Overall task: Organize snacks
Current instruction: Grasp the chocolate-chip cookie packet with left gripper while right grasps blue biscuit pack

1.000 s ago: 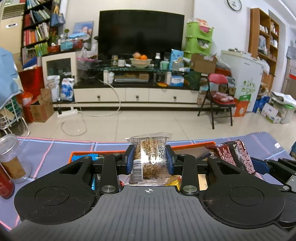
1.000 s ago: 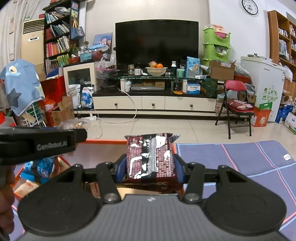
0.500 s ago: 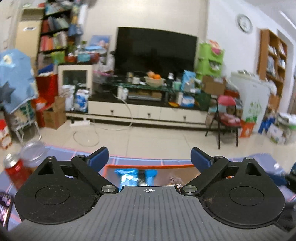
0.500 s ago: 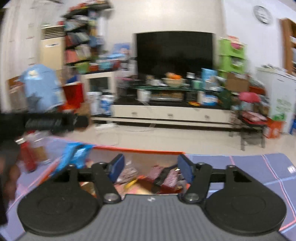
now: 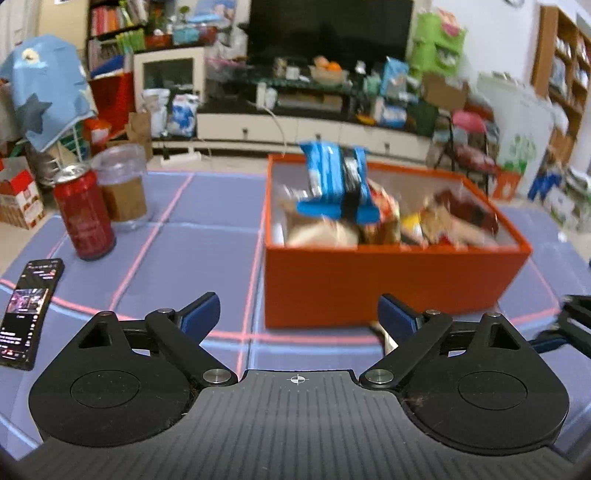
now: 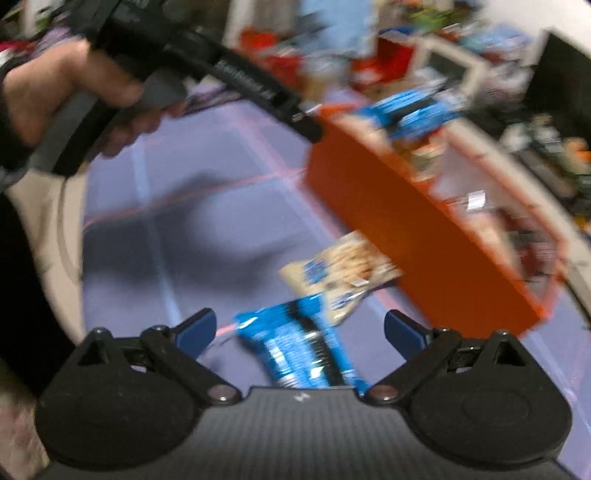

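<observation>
Beside orange box (image 6: 424, 229), 2 snack packets (image 6: 340, 273) lie.

Home living room; television (image 5: 328, 22); bookshelf (image 5: 110, 18); folding chair (image 5: 467, 144)

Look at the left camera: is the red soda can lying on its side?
No, the red metal soda can stands upright on the purple checked tablecloth, beside a clear plastic cup.

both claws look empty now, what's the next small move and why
Probably lower the right claw and close it on the blue snack packet lying between its open fingers. That packet and the beige one beside it lie on the cloth outside the orange box, so they are not yet put away. The left claw is open too, with nothing between its fingers.
</observation>
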Available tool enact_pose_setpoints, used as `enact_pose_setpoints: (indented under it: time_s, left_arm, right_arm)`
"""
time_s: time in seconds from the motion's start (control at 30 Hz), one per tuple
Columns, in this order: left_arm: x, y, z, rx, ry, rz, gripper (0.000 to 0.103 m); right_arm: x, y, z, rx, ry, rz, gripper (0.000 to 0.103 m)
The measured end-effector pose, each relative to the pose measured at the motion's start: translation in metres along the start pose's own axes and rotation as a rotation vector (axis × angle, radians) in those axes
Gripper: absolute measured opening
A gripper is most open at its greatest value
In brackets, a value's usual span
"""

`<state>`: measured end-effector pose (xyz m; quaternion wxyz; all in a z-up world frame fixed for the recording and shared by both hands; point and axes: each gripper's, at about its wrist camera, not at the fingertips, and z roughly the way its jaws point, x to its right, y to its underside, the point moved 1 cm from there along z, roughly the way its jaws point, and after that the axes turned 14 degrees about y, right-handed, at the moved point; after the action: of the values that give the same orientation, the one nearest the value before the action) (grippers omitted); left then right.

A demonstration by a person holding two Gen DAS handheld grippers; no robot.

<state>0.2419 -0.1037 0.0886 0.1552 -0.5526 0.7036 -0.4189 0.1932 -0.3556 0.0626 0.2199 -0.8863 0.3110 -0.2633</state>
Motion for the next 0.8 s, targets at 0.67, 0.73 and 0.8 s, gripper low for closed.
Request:
enact_pose_setpoints:
  time_s: [0.67, 0.73, 0.8]
  left_arm:
    - [0.047, 0.021, 0.058, -0.111, 0.017, -0.034, 0.068]
    - [0.055, 0.024, 0.065, -0.111, 0.012, -0.035, 0.068]
    - [0.060, 0.026, 0.073, -0.119, 0.007, -0.027, 0.069]
  right_arm:
    - [0.006, 0.075, -0.021, -0.207, 0.387, 0.808, 0.071]
    - [0.001, 0.076, -0.026, -0.161, 0.423, 0.849, 0.076]
    - [-0.001, 0.078, -0.026, -0.147, 0.455, 0.844, 0.088]
